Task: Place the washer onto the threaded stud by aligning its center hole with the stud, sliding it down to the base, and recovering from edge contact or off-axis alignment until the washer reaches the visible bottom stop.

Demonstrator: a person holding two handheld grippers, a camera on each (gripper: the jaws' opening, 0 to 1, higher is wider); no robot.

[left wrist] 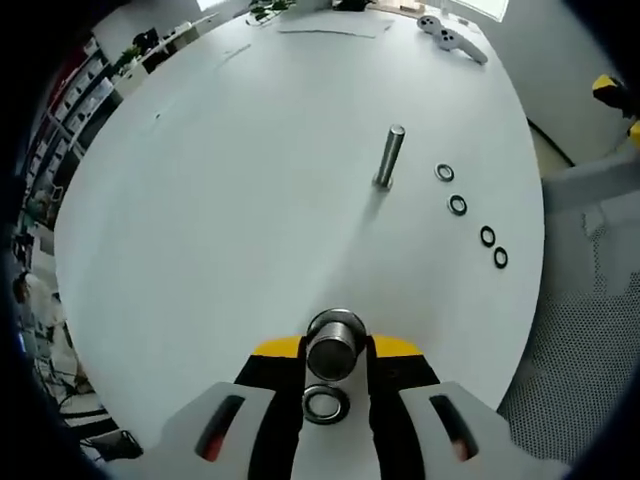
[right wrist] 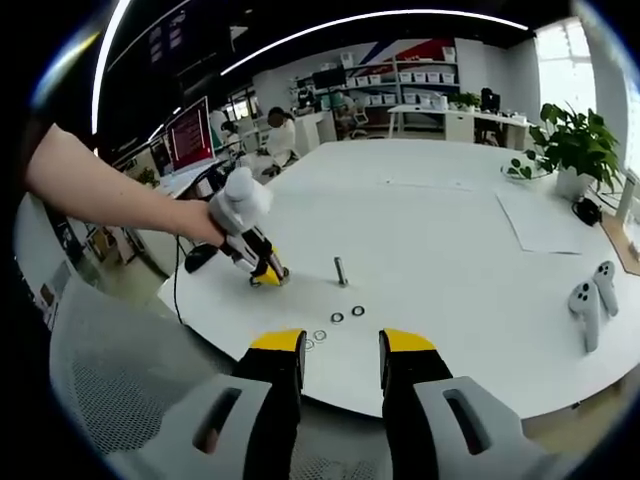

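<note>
A metal threaded stud [left wrist: 388, 157] stands upright on the white round table [left wrist: 220, 220]; it also shows small in the right gripper view, stud [right wrist: 341, 271]. Several dark washers [left wrist: 457, 205] lie in a row to its right, and the same washers [right wrist: 337, 317] sit near the table's front edge. My left gripper [left wrist: 335, 352] is shut on a short metal cylinder [left wrist: 335, 343], with a ring-shaped washer [left wrist: 326, 403] just below it between the jaws. A hand holds that left gripper [right wrist: 268, 272] tip-down on the table, left of the stud. My right gripper [right wrist: 340, 360] hangs open, off the table edge.
Two white game controllers [right wrist: 590, 300] lie at the table's right side, controllers [left wrist: 450, 38] far across in the other view. A paper sheet [right wrist: 545, 220] and a potted plant [right wrist: 570, 150] sit beyond. A mesh chair [right wrist: 130, 370] stands below my right gripper.
</note>
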